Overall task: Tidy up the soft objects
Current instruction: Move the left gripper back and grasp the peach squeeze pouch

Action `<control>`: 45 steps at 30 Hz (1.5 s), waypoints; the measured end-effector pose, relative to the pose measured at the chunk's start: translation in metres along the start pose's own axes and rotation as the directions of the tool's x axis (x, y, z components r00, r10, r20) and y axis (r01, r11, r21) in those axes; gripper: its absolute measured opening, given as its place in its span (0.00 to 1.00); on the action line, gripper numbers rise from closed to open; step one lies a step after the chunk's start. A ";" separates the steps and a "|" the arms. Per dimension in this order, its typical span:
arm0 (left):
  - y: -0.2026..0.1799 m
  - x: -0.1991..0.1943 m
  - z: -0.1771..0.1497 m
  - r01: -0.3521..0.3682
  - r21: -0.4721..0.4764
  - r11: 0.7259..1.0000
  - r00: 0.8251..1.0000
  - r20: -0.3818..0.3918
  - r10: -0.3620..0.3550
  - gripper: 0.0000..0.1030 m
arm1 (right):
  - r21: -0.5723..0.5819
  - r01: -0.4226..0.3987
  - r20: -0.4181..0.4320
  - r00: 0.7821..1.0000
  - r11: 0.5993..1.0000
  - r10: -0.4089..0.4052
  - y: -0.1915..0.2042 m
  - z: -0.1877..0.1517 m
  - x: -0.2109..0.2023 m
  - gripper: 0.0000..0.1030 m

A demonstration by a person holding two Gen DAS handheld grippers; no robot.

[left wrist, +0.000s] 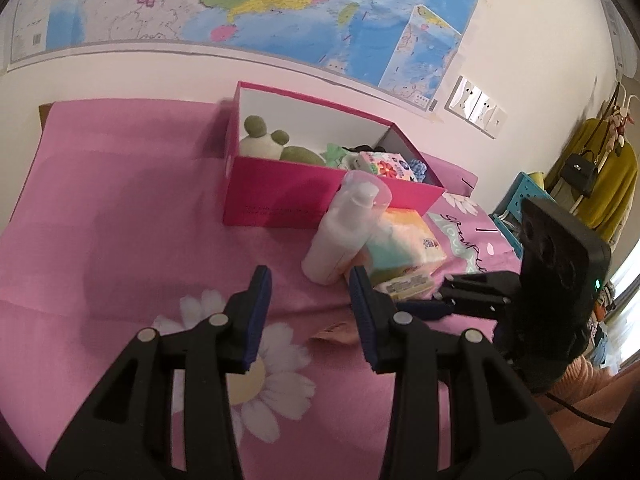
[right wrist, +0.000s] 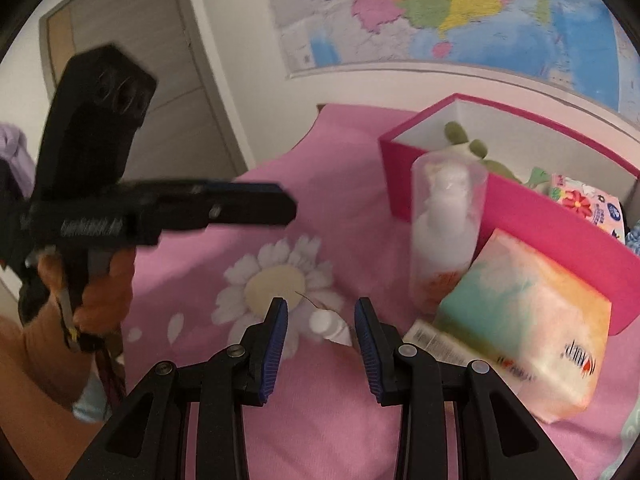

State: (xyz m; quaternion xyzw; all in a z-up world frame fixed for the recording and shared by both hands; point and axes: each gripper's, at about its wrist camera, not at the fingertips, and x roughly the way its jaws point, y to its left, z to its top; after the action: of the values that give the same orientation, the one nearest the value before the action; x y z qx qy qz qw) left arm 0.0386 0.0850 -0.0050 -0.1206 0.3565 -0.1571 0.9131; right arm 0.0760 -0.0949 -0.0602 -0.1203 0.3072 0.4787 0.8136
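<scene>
A pink box (left wrist: pixel 280 196) stands on the pink bed sheet and holds a green-eared plush (left wrist: pixel 262 136), a floral tissue pack (left wrist: pixel 386 164) and other soft items; it also shows in the right wrist view (right wrist: pixel 532 216). In front of it a white pump bottle (left wrist: pixel 344 228) leans beside a pastel tissue pack (left wrist: pixel 404 248), also in the right wrist view (right wrist: pixel 532 320). My left gripper (left wrist: pixel 310 292) is open and empty, just short of the bottle. My right gripper (right wrist: pixel 322 320) is open, with a small white bottle (right wrist: pixel 330 326) lying between its fingertips.
A map (left wrist: pixel 248 4) covers the wall behind the bed. A blue crate (left wrist: pixel 520 200) and hanging yellow clothes with a black bag (left wrist: pixel 588 168) stand at the right. A door (right wrist: pixel 132 80) is at the left in the right wrist view.
</scene>
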 end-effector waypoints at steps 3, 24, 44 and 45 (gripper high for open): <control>0.004 0.004 -0.005 0.008 -0.007 1.000 1.000 -0.019 -0.008 0.41 | -0.035 0.001 -0.032 0.999 0.999 -0.002 0.009 -0.018 -0.004 0.34; -0.030 0.070 -0.031 0.094 0.128 0.987 0.969 -0.238 -0.062 0.40 | 0.306 -0.122 -0.075 0.986 0.944 0.151 -0.011 -0.099 -0.027 0.34; -0.044 0.059 -0.070 0.194 0.091 0.977 0.923 -0.355 -0.150 0.40 | 0.434 -0.015 0.001 1.000 0.901 0.016 -0.046 -0.089 -0.033 0.35; -0.044 0.059 -0.069 0.197 0.079 0.977 0.923 -0.351 -0.157 0.40 | 0.430 -0.005 -0.003 1.000 0.903 0.007 -0.044 -0.089 -0.030 0.35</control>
State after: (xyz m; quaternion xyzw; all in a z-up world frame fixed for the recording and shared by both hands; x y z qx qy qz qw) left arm 0.0233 0.0151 -0.0759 -0.0712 0.4880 -0.2775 0.8245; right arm 0.0683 -0.1821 -0.1154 0.0622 0.4073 0.4014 0.8180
